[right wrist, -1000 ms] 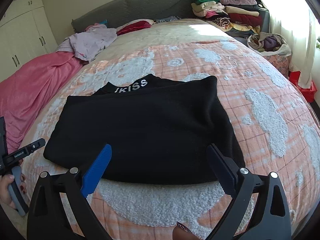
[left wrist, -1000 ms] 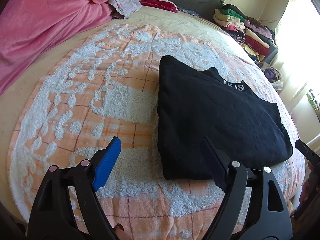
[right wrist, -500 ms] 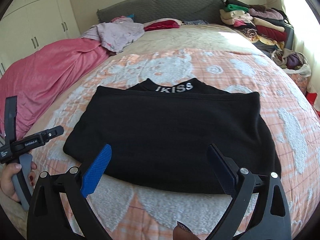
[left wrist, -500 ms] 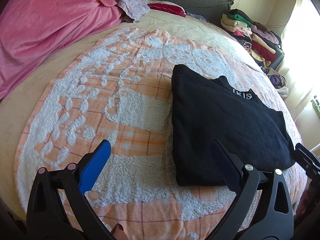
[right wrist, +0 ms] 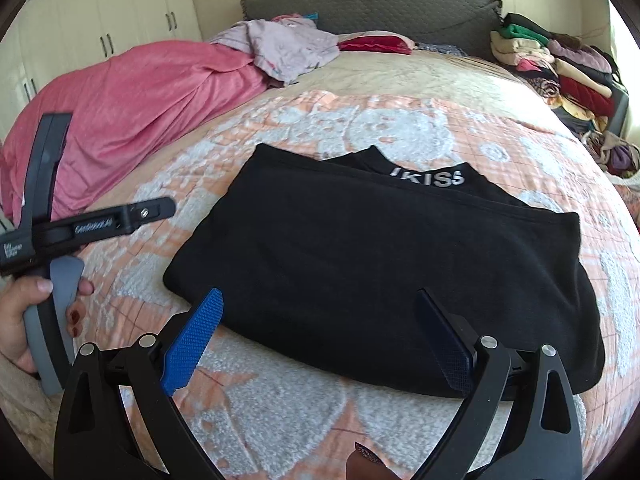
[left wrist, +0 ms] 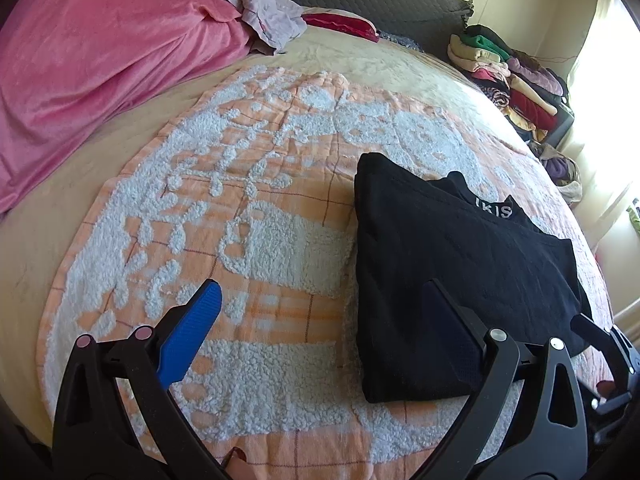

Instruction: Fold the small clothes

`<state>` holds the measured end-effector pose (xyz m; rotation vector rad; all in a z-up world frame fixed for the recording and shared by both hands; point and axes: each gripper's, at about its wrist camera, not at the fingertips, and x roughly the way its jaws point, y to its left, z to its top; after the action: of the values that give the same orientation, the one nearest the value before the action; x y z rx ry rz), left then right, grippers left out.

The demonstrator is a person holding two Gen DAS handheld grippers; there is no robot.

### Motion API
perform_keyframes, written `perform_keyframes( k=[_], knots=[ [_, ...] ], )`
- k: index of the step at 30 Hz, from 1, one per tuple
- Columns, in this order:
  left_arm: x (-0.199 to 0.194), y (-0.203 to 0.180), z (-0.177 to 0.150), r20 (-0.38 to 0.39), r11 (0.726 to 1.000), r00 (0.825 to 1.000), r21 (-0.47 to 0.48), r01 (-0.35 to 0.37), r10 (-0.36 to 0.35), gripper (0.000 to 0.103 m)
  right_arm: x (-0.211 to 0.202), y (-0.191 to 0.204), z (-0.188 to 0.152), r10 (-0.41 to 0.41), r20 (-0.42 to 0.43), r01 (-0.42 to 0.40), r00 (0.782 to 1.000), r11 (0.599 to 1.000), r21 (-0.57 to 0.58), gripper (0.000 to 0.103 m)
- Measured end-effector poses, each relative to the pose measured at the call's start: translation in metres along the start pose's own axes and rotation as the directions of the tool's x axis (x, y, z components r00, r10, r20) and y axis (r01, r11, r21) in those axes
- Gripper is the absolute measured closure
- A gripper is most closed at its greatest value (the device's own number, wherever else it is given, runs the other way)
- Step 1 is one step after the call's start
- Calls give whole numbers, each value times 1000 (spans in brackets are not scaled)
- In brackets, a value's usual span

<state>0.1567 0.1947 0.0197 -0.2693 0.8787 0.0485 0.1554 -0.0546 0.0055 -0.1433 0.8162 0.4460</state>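
Two grippers: both sets of fingers stand spread wide with nothing between them — neither is gripping cloth.
Left gripper [left wrist: 320,312]: its jaws have just been opening; the blue finger [left wrist: 192,332] hangs over bare blanket, the dark finger [left wrist: 448,328] over the near left part of the garment.
Right gripper [right wrist: 320,328]: its blue finger [right wrist: 196,340] sits at the garment's near left corner, its dark finger [right wrist: 444,344] over the near hem, both apart from the cloth as far as can be told.
Black garment [right wrist: 380,264]: straight ahead of the right fingers, lying flat on the blanket, already folded into a broad rectangle, the lettered collar [right wrist: 428,178] at the far edge.
Step in hand: judged a further fold — likely halving the rectangle.
How to do it well: set each gripper's fingers astride an edge at matching corners, catch every layer, lift only a little, carry the edge across evenly and lay it square on the opposite edge.
Risk: pinching the top layer alone would pull the earlier folds apart; the fleecy orange blanket [left wrist: 280,208] may snag in the fingers.
Further out: pink cover [left wrist: 100,52] on the bed's left, stacked clothes [right wrist: 560,68] far right.
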Motion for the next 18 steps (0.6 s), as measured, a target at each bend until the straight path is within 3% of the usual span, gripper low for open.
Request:
perform_keyframes(
  k=[18],
  knots=[
    [14, -2, 12, -10, 1000, 1000, 8, -2, 2, 10, 38, 53, -21, -38, -59, 26, 998, 979, -203, 7]
  ],
)
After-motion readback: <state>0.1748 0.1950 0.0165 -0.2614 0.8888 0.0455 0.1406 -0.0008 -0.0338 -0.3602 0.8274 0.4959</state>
